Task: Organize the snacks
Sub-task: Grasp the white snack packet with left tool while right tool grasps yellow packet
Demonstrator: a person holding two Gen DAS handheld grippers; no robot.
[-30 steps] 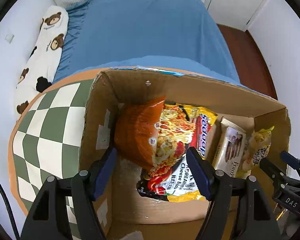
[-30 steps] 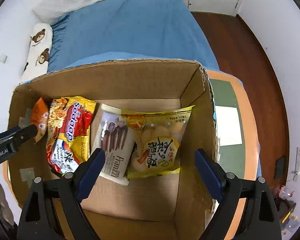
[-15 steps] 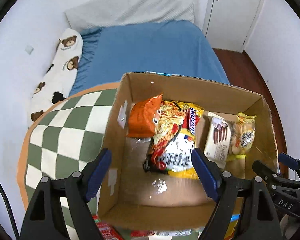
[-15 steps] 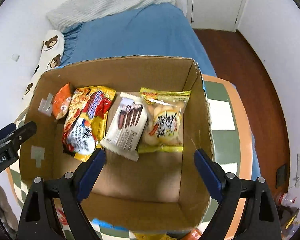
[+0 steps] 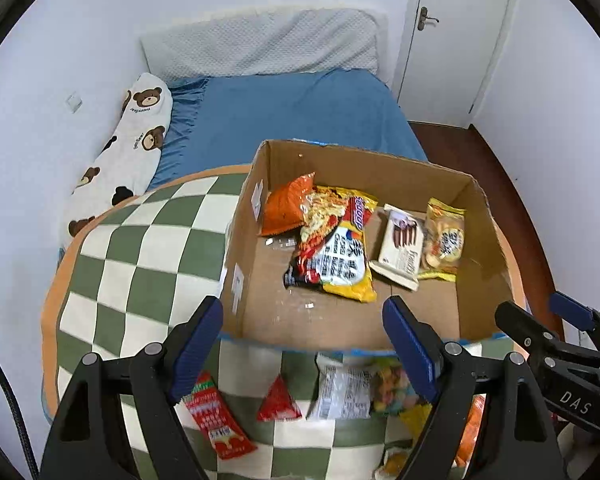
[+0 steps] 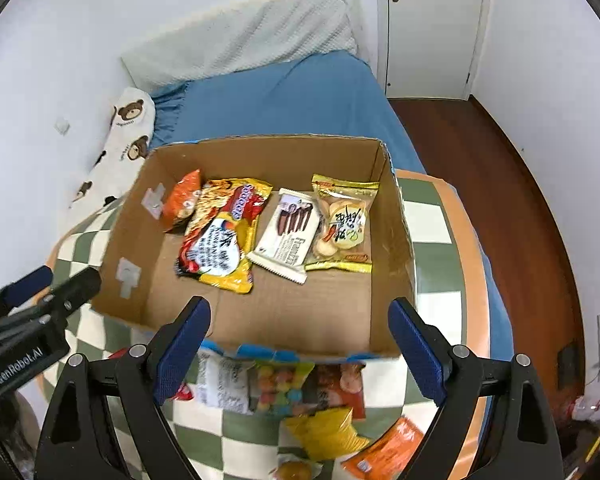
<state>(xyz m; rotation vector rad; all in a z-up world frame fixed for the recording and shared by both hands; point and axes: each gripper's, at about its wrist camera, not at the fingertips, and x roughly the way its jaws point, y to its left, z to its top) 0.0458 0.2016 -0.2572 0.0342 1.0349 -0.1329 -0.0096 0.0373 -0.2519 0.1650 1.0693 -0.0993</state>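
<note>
Snacks sit in two groups on the checkered desk (image 5: 140, 264): some lined up inside the cardboard box (image 5: 356, 176), others loose in front of it. Inside, along the far wall from nine o'clock toward three, lie an orange bag (image 5: 286, 210), a noodle pack (image 5: 334, 248) overlapping its edge, a white wafer pack (image 5: 398, 246) and a yellow cracker bag (image 5: 444, 238) touching the wafers. The near half of the box floor is bare cardboard.

Left tongs (image 5: 302, 344) hover at six o'clock of the box, above its near wall, spread wide and holding nothing. Right tongs (image 6: 300, 346) hang beside them, likewise spread and gripping nothing; each shows at the edge of the other's view.

Below the left tongs, on the desk just outside the box, lie a red sachet (image 5: 214, 420), a small red triangle pack (image 5: 278, 398) and a white pack (image 5: 342, 390) touching a candy bag (image 5: 392, 390). From the right view, the candy bag (image 6: 278, 386) touches a red-orange pack (image 6: 342, 386) at its three o'clock, with a yellow bag (image 6: 326, 432) and an orange pack (image 6: 386, 454) nearer at five o'clock.

Beyond the desk at twelve o'clock stretches a blue bed (image 5: 292, 116) with a bear pillow (image 5: 128, 152) at ten o'clock, and a white door (image 5: 456, 36) at one o'clock.
</note>
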